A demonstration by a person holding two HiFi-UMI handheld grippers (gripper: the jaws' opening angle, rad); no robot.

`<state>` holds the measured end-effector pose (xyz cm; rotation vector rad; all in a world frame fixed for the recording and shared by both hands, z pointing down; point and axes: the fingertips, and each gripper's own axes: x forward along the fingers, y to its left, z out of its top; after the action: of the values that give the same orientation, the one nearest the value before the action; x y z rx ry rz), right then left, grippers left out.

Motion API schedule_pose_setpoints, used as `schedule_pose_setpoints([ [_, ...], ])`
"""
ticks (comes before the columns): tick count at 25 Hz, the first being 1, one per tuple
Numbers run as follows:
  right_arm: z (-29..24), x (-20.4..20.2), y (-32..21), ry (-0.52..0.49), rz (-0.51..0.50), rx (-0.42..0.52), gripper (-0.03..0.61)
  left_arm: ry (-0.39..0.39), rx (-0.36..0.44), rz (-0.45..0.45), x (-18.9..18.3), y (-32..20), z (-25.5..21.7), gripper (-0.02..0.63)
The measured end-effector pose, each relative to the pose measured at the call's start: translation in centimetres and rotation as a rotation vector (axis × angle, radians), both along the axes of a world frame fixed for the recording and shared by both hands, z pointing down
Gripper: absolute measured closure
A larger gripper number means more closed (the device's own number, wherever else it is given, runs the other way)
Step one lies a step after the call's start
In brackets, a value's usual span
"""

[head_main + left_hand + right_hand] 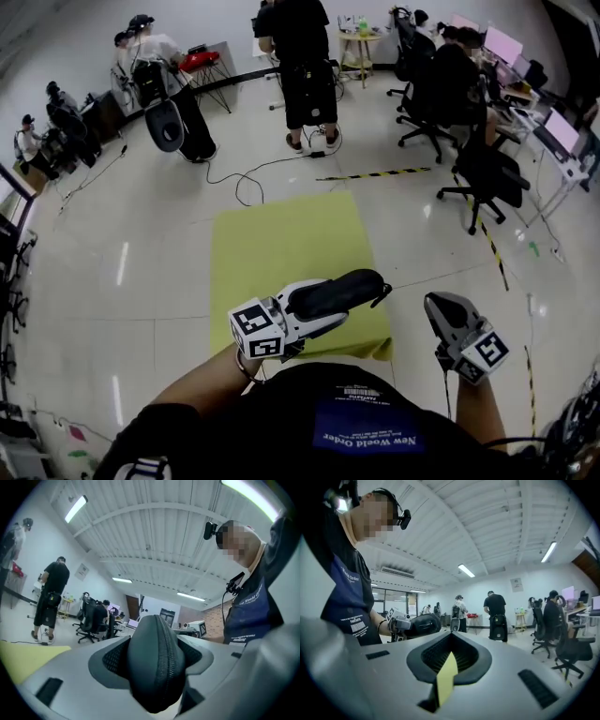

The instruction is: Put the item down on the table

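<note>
Two things could spoil the set-down. First, the black zipped case point(342, 289), probably a glasses case though the view is too coarse to be sure, is held in the air by the left gripper point(317, 314). It sits over the near right corner of the yellow-green table point(281, 234), and its far end reaches close to the table's right edge. Let go there, the rounded shell could roll or bounce off the near or right side onto the floor. Carrying it farther in and to the left before lowering would guard against that.

Second, the left jaws stand wide and clamp the case across its belly, with the zip seam running up between them. The shell looks smooth and curved, so a tilt or a loosened grip on the way down could let it slide out early.

No help is ready. The right gripper point(442, 309) hangs near and to the right, off the table, its jaws drawn together to a thin crack with nothing between them.
</note>
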<state>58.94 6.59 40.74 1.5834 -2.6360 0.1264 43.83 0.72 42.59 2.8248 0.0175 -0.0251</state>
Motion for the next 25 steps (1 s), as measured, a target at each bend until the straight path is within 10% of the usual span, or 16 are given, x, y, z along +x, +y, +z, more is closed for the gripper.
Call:
schedule_pose_setpoints([
  [16, -2.2, -23.8, -20.2, -0.016, -0.319, 0.028, 0.591, -0.033, 0.082, -0.388, -26.8, -14.9, 0.3, 0.313],
  [25, -1.7, -28.0, -26.6, 0.005, -0.404, 0.014, 0.591, -0.048, 0.047, -0.507, -30.4, -19.1, 1.7, 0.313],
])
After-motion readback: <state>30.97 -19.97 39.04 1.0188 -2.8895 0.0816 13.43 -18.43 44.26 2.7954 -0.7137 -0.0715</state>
